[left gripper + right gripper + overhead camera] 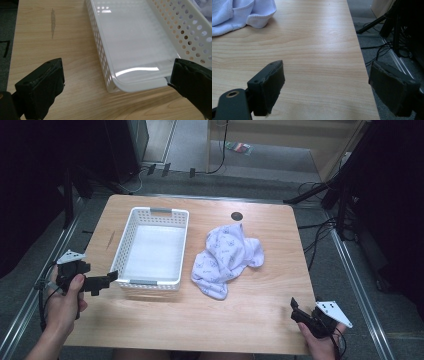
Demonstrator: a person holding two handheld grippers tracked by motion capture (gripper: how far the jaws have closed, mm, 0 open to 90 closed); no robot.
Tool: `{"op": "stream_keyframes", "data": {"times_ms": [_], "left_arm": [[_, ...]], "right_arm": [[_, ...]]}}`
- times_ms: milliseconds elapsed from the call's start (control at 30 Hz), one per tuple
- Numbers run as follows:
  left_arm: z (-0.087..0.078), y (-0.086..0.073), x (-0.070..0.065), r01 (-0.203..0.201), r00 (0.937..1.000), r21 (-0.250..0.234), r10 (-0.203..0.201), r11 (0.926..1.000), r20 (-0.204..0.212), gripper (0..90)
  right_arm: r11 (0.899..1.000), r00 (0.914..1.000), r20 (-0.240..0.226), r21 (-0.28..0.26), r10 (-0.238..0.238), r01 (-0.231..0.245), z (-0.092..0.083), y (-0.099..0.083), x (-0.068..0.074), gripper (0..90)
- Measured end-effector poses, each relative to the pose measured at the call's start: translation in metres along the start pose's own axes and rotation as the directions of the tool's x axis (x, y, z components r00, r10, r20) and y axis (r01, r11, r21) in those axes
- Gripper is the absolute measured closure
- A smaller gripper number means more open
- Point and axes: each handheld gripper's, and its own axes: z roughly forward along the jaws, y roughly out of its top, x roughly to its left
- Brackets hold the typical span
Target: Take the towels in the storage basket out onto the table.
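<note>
A white perforated basket point(126, 240) stands empty on the left half of the wooden table point(260, 305). Right of it lies a crumpled white cloth point(227, 254) with a faint lilac print. My left gripper point(106, 281) hovers at the basket's near left corner, jaws open. In the left gripper view that gripper point(117, 67) straddles the basket's corner point(140, 86) with nothing gripped. My right gripper point(298, 312) is open over the table's near right corner. In the right gripper view it point(327, 68) spans bare wood, with the cloth point(237, 12) far off at the upper left.
A small black round mark point(236, 216) sits near the table's far edge. A darker streak point(52, 22) marks the wood left of the basket. Past the table's right edge point(359, 50) there are cables and stand legs on the floor.
</note>
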Motion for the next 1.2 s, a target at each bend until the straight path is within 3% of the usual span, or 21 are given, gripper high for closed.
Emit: {"op": "stream_keyframes", "data": {"times_ms": [367, 633, 767, 900, 1067, 1200], "left_arm": [[0.003, -0.040, -0.003, 0.007, 1.0000, -0.073, -0.007, 0.9973, 0.007, 0.0], [0.003, -0.063, 0.010, 0.030, 0.9995, -0.118, -0.029, 0.9926, 0.007, 0.0], [0.005, -0.075, 0.016, 0.013, 0.9999, -0.132, -0.014, 0.9912, -0.004, 0.0], [0.007, -0.088, 0.028, 0.048, 0.9988, -0.150, -0.049, 0.9875, 0.001, 0.0], [0.010, -0.096, 0.039, 0.036, 0.9972, -0.154, -0.046, 0.9874, -0.060, 0.0], [0.011, -0.101, 0.041, 0.019, 0.9942, -0.151, -0.035, 0.9883, -0.102, 0.0]], "right_arm": [[1.000, 1.0000, -0.003, 0.007, -0.001, 0.001, 0.000, 0.000, 0.000, 13.7], [1.000, 1.0000, 0.000, 0.009, 0.003, -0.003, 0.001, 0.000, 0.000, 13.7], [1.000, 0.9999, 0.003, 0.016, 0.010, -0.010, 0.002, 0.001, 0.000, 13.7], [1.000, 1.0000, 0.005, 0.021, 0.004, -0.005, 0.002, 0.001, 0.000, 13.7], [1.000, 1.0000, 0.009, 0.022, 0.004, -0.004, 0.002, 0.001, 0.000, 13.7], [1.000, 1.0000, 0.002, 0.019, 0.003, -0.003, 0.002, 0.001, 0.000, 13.6]]}}
